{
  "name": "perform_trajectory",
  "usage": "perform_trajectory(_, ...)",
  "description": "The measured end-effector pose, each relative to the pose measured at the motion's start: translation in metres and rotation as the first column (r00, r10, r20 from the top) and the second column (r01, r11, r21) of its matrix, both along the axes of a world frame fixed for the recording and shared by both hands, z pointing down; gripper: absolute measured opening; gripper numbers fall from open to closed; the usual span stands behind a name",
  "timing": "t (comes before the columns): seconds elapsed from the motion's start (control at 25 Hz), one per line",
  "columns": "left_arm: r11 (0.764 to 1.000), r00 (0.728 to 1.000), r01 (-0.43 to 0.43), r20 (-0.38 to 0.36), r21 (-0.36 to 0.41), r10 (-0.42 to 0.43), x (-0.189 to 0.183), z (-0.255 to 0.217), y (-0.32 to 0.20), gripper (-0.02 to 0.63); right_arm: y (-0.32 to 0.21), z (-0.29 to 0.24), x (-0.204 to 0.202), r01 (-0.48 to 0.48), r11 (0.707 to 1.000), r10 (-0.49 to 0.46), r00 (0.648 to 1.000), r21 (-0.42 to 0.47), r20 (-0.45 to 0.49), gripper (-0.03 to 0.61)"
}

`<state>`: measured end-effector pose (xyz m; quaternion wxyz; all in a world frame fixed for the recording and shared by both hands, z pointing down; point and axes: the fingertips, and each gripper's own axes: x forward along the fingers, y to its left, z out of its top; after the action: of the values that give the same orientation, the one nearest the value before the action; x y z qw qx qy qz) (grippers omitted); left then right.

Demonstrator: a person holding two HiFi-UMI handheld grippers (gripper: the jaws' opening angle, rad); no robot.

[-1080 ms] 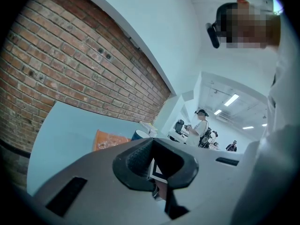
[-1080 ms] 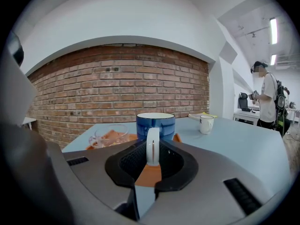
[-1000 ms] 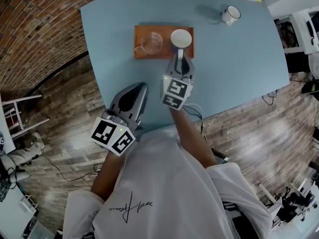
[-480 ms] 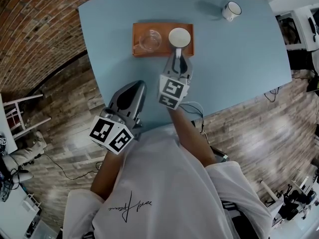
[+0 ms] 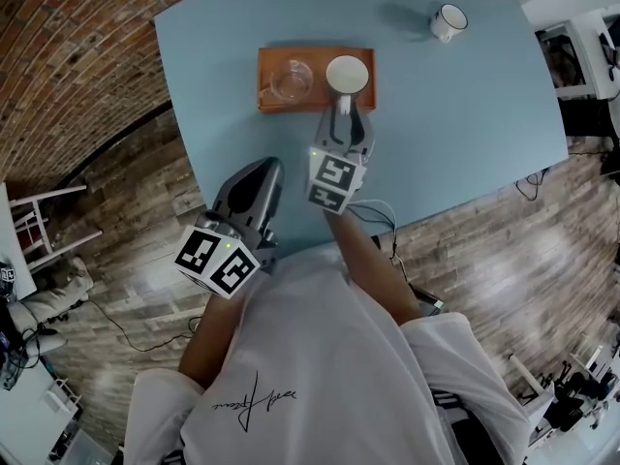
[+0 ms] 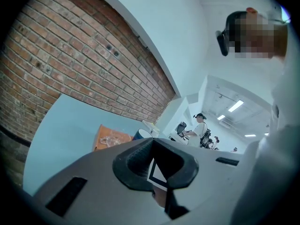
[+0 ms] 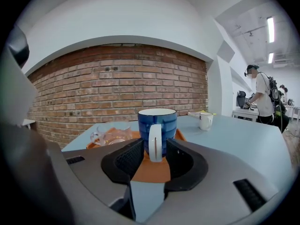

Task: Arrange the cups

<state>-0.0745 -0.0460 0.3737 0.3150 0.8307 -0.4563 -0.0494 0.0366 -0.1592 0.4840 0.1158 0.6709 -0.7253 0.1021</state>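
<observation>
Standing upright, the blue mug (image 7: 157, 123) aims its handle between right gripper's (image 7: 154, 150) just-opened fingers; left gripper's (image 6: 151, 144) closed.

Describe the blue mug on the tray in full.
The mug is glazed, ceramic by its look: blue banded wall, white rim, white inside, white handle. It stands upright at the right end of the orange tray in the head view, beside a glass cup, apart from it. From above it looks empty. Its handle points at the right gripper and sits between its jaws, which have just been opening; the pads do not press on it.
</observation>
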Motion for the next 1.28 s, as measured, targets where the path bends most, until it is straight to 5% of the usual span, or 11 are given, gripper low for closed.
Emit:
perform_trajectory(1.08, 0.994, 0.999, 0.052, 0.013, 0.099, -0.053, 0.000, -0.018, 0.017, 0.009, 0.031, -0.029, 0.013, 0.058, 0.998, -0.059, 0.998, 0.024, 0.014, 0.137)
perform_trajectory(1.28, 0.992, 0.998, 0.068, 0.001, 0.106, -0.068, -0.003, -0.020, 0.022, 0.009, 0.035, -0.047, 0.016, 0.083, 0.995, -0.085, 0.996, 0.060, 0.031, 0.090)
